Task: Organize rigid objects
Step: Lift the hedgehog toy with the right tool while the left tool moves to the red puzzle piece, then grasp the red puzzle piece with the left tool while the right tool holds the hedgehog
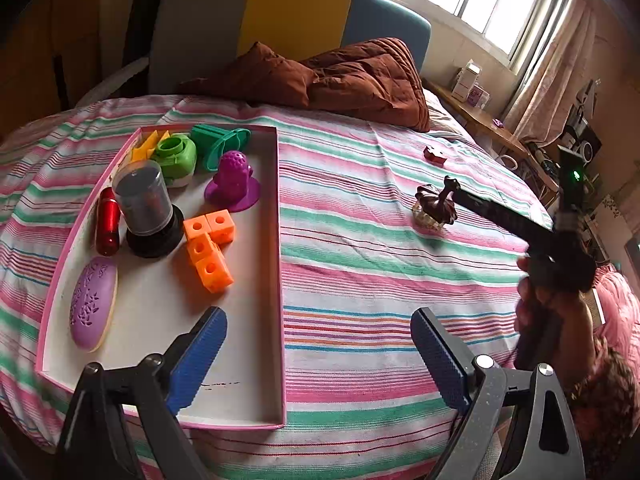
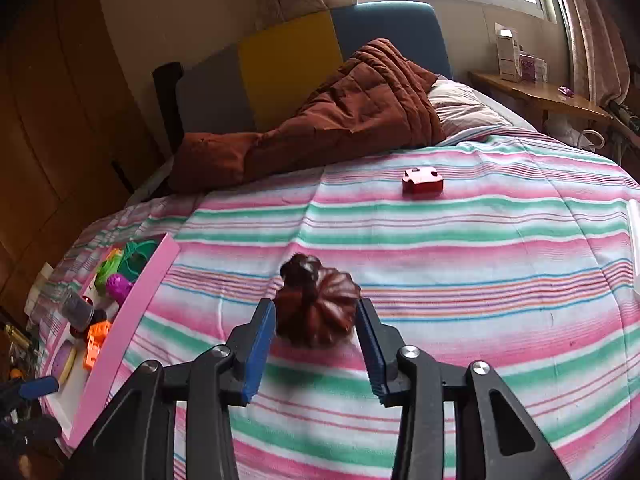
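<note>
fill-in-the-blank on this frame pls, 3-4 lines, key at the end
1. The right gripper has its fingers on either side of a dark brown ribbed ____.
2. The red puzzle-piece block lies on the striped ____, outside the pink tray.
3. The left gripper is open and holds ____.
4. The linked cubes in the tray are ____ in colour.

Missing words: lid; bedspread; nothing; orange
</note>
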`<state>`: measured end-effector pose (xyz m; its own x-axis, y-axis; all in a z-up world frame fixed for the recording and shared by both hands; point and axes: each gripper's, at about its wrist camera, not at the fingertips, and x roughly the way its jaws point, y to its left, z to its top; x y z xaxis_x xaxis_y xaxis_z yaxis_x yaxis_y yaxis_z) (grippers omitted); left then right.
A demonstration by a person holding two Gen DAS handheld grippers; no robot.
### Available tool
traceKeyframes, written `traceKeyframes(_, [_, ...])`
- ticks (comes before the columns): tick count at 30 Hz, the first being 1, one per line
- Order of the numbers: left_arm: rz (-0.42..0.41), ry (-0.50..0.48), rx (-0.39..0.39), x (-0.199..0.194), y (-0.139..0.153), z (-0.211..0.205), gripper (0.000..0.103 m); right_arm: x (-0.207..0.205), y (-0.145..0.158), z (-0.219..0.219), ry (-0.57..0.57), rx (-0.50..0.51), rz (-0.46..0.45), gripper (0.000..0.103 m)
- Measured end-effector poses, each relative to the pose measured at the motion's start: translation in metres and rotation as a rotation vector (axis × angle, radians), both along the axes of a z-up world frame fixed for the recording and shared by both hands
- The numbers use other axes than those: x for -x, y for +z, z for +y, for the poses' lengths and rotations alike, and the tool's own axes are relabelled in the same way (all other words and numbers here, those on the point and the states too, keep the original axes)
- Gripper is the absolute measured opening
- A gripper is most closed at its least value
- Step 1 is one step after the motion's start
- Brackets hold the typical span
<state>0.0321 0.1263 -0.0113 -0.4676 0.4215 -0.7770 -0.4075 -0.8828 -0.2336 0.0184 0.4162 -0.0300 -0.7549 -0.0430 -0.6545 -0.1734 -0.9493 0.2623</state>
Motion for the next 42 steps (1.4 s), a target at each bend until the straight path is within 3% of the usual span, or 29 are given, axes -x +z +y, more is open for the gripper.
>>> traceKeyframes(4, [0.017, -0.005, 0.015, -0.002, 0.005, 0.001, 0.094, 0.024, -0.006, -0.007, 0.009, -0.020, -0.005, 0.040])
traceKeyframes(8, [0.024, -0.004, 0.027, 0.000, 0.008, 0.004, 0.094, 0.032, -0.012, -0.012, -0.011, -0.073, 0.008, 0.022])
traceKeyframes(12, [0.038, -0.017, 0.039, 0.007, 0.014, 0.018, 0.094, 0.023, -0.010, -0.001, -0.038, -0.031, 0.033, 0.022])
traceKeyframes(15, [0.067, -0.042, 0.047, 0.016, 0.021, 0.038, 0.094, 0.008, -0.004, 0.013, -0.094, -0.060, 0.047, 0.022])
traceKeyframes(18, [0.112, -0.067, 0.038, 0.031, 0.031, 0.067, 0.094, -0.004, 0.000, 0.031, -0.167, -0.125, 0.026, 0.022])
traceKeyframes(20, [0.139, -0.090, 0.023, 0.044, 0.036, 0.091, 0.100, -0.012, -0.002, 0.043, -0.213, -0.154, 0.004, 0.022])
traceKeyframes(23, [0.173, -0.129, 0.010, 0.064, 0.039, 0.133, 0.102, -0.022, -0.012, 0.057, -0.254, -0.119, 0.001, 0.022])
traceKeyframes(32, [0.089, -0.226, 0.054, 0.146, 0.004, 0.269, 0.103, -0.030, -0.013, 0.058, -0.279, -0.115, 0.042, 0.022])
traceKeyframes(42, [0.026, -0.212, 0.141, 0.209, -0.037, 0.374, 0.103, -0.035, -0.015, 0.060, -0.301, -0.112, 0.062, 0.022])
